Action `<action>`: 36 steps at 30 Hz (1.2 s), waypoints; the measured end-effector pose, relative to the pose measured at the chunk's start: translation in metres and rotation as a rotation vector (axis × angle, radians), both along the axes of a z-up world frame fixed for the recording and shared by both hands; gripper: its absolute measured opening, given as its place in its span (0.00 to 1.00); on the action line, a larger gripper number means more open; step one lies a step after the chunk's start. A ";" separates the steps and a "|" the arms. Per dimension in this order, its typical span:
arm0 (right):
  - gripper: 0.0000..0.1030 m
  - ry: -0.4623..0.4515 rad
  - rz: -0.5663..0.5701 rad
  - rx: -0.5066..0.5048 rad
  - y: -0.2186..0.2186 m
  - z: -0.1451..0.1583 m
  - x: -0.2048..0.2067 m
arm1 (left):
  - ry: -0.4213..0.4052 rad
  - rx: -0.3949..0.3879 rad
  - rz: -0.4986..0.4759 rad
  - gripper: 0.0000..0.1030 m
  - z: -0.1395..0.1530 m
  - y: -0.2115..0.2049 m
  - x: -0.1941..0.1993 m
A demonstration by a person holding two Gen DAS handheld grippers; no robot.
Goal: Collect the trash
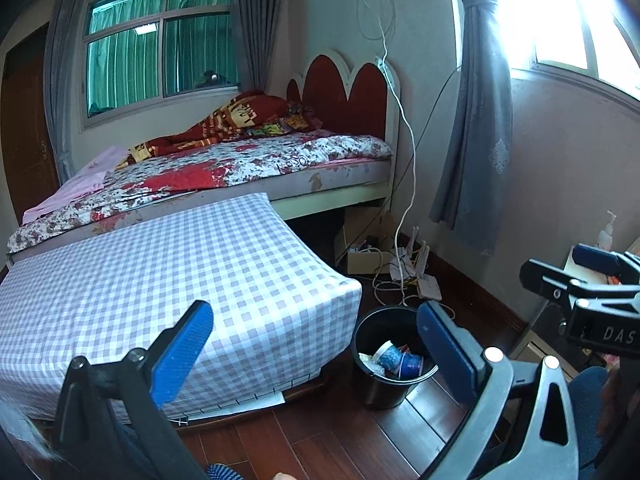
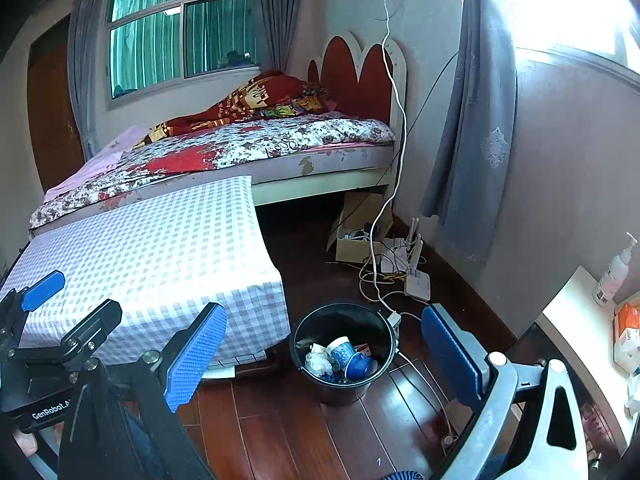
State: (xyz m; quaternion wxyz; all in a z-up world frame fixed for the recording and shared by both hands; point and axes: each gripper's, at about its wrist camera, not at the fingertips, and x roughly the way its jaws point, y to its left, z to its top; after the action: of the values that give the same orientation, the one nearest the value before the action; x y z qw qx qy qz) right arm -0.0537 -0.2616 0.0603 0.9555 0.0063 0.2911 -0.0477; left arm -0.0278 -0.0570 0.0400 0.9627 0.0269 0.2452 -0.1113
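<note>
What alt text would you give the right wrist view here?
The open, empty right gripper points at a black bin on a dark wood floor, holding paper cups and crumpled wrappers. To its left stands a table under a checked cloth, a bed behind; the left gripper shows at the left edge.

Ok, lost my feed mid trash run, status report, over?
Left gripper open, empty. Right gripper open, empty. Black bin on the floor by the checked table, cups inside. Cables behind the bin.
</note>
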 end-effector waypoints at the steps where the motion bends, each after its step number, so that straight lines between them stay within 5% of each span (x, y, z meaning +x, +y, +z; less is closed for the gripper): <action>1: 0.97 0.001 -0.002 0.001 -0.001 -0.001 0.000 | 0.002 -0.002 -0.002 0.99 0.000 -0.001 0.000; 36: 0.97 0.008 -0.019 0.008 -0.008 -0.007 -0.006 | 0.032 0.009 -0.032 0.99 -0.003 -0.012 -0.003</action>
State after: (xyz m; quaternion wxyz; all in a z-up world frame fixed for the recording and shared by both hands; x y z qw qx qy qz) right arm -0.0597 -0.2700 0.0532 0.9537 0.0128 0.2951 -0.0557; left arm -0.0309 -0.0691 0.0370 0.9566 0.0334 0.2607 -0.1259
